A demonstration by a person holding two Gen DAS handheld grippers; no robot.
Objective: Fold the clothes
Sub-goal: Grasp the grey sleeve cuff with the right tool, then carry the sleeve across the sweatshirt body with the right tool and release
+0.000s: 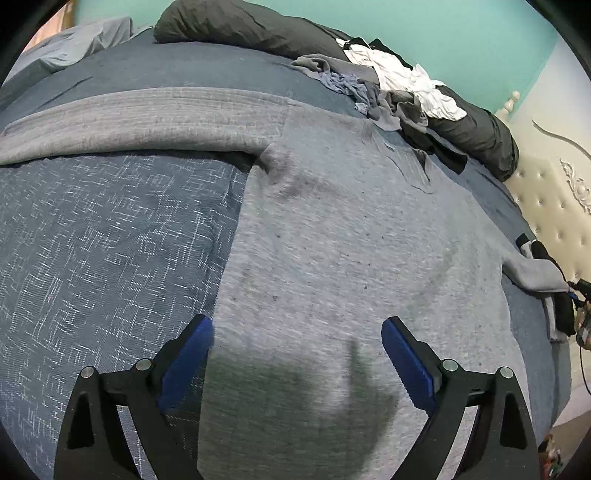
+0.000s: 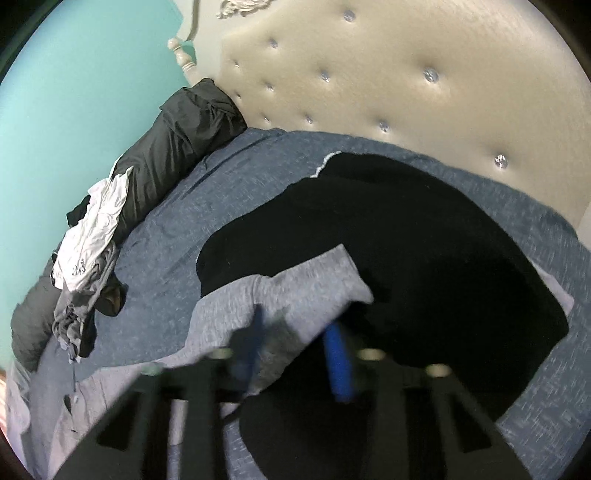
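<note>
A grey sweatshirt point(image 1: 332, 240) lies spread flat on the blue patterned bedspread point(image 1: 92, 240), its left sleeve point(image 1: 147, 114) stretched out to the left. My left gripper point(image 1: 297, 332) hovers open over the lower body of the sweatshirt, blue pads wide apart with nothing between them. The right sleeve point(image 2: 310, 280) lies across a black garment point(image 2: 424, 240) near the headboard. My right gripper point(image 2: 295, 343), motion-blurred, has its blue fingers close on either side of that sleeve's cuff and looks shut on it.
A heap of white, grey and blue clothes point(image 1: 388, 85) sits on a dark rolled duvet point(image 1: 240, 26) along the far side by the teal wall. The tufted cream headboard point(image 2: 406, 74) bounds the bed on the right. Bedspread shows left of the sweatshirt.
</note>
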